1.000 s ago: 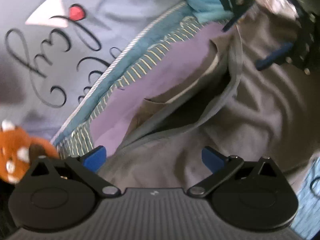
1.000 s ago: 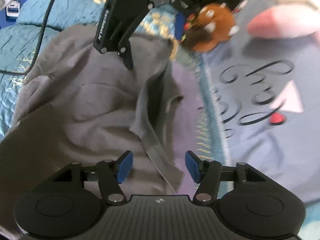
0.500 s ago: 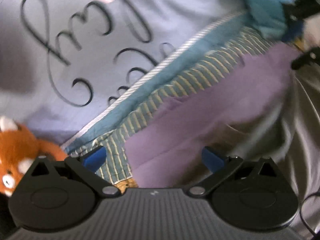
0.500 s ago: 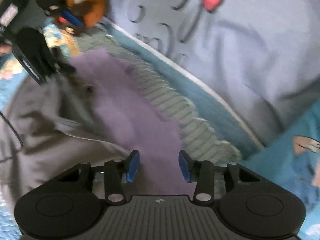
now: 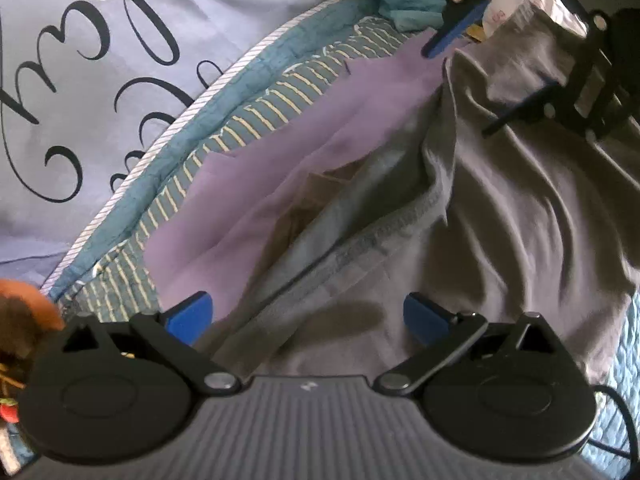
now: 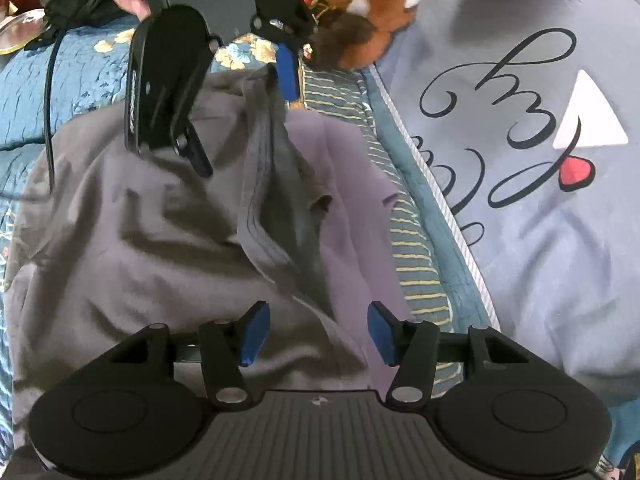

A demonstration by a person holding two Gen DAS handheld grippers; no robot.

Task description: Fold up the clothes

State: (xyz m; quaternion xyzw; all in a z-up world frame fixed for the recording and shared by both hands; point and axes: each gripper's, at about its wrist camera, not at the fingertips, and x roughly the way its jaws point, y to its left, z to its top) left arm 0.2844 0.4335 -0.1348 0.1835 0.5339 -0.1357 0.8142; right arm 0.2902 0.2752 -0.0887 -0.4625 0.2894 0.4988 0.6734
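Right wrist alone shows the plush toy [image 6: 368, 12]; my right gripper [image 6: 316, 334] is opening over the grey shirt [image 6: 132, 248]; my left gripper [image 5: 306, 314] gapes empty above it.

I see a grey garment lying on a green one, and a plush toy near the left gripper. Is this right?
Not quite: the garment under the grey garment is purple, not green, as the right wrist view shows. The plush toy does sit near the left gripper.

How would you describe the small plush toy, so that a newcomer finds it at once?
Start from the big grey pillow with black curly writing. At its far corner, beside the striped blanket edge, sits the plush toy. It alone is furry: orange-brown, with white ears.
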